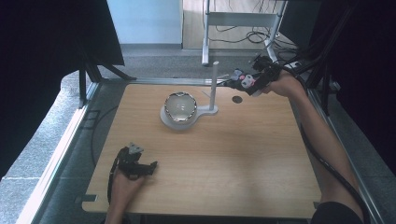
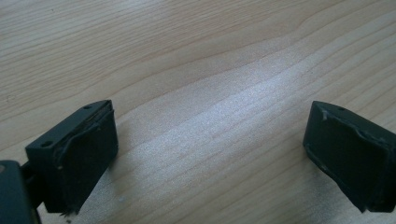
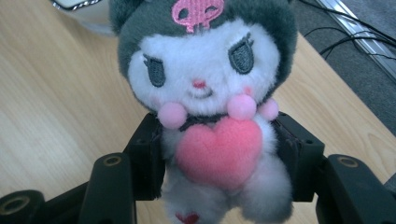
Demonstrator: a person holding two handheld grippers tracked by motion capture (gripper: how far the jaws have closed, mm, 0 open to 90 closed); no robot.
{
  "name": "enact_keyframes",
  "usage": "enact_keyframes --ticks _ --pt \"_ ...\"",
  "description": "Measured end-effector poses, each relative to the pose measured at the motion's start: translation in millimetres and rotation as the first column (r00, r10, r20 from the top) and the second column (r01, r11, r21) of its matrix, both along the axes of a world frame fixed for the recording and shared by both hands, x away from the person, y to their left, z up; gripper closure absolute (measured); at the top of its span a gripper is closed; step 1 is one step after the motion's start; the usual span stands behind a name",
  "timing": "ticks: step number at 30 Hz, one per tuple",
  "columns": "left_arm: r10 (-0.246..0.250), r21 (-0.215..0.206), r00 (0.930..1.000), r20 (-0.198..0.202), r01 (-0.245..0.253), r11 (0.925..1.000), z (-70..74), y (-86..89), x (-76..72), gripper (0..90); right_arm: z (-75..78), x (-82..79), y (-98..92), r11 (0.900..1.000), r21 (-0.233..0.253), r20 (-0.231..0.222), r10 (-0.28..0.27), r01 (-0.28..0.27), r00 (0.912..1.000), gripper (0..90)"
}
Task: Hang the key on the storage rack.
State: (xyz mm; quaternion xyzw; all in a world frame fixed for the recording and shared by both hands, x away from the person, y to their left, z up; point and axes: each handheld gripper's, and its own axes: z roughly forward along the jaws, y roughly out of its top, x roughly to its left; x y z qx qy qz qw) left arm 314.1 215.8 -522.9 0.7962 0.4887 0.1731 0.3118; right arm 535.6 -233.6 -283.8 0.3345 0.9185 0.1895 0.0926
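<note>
Plush toy point(image 3: 205, 93): a soft, fuzzy doll is held at the far right corner of the table, raised above the wood; a white face, a dark grey hood with a pink embroidered skull mark, stitched grey eyes, small pink pompoms at the neck and a padded pink heart on the chest are seen in the right gripper view.
Right gripper point(image 3: 219, 158): its black jaws are closed against the two sides of the toy's body, the plush being squeezed between them; in the high view it point(image 1: 250, 81) is seen near the top of the white post.
Left gripper point(image 2: 210, 158): its jaws are spread wide apart and nothing is held between them; flat black pads point(image 2: 86, 158) with worn, slightly peeling edges are shown over bare wood. In the high view it point(image 1: 140, 165) is rested low at the near left part of the table.
Table point(image 1: 233, 158): a light wooden top with fine straight grain and a matt sheen.
Stand point(image 1: 213, 88): a thin white upright post is set on a flat white base, just right of the bowl.
Bowl point(image 1: 180, 106): a round, glossy, shiny-rimmed vessel is placed on a white rounded base, near the middle of the far half.
Dark disc point(image 1: 237, 99): a small flat round mark is seen on the wood below the right gripper.
</note>
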Motion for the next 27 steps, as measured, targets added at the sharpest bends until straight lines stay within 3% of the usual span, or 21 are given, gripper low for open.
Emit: enact_keyframes --ticks 6,15,27 --pt "-0.001 0.001 1.0000 0.000 0.001 1.0000 0.0 0.1 0.1 3.1 6.2 12.9 5.5 1.000 0.015 0.022 -0.024 0.024 0.9995 42.9" --pt "-0.001 -0.001 1.0000 -0.001 0.001 1.0000 0.0 0.1 0.0 3.1 13.4 19.3 18.3 0.999 0.031 0.054 -0.030 0.029 0.9981 42.9" --pt "-0.002 0.000 1.0000 -0.001 0.002 1.0000 0.1 0.2 0.1 3.1 5.7 10.4 42.4 0.999 0.033 0.031 0.040 -0.041 0.9987 42.8"
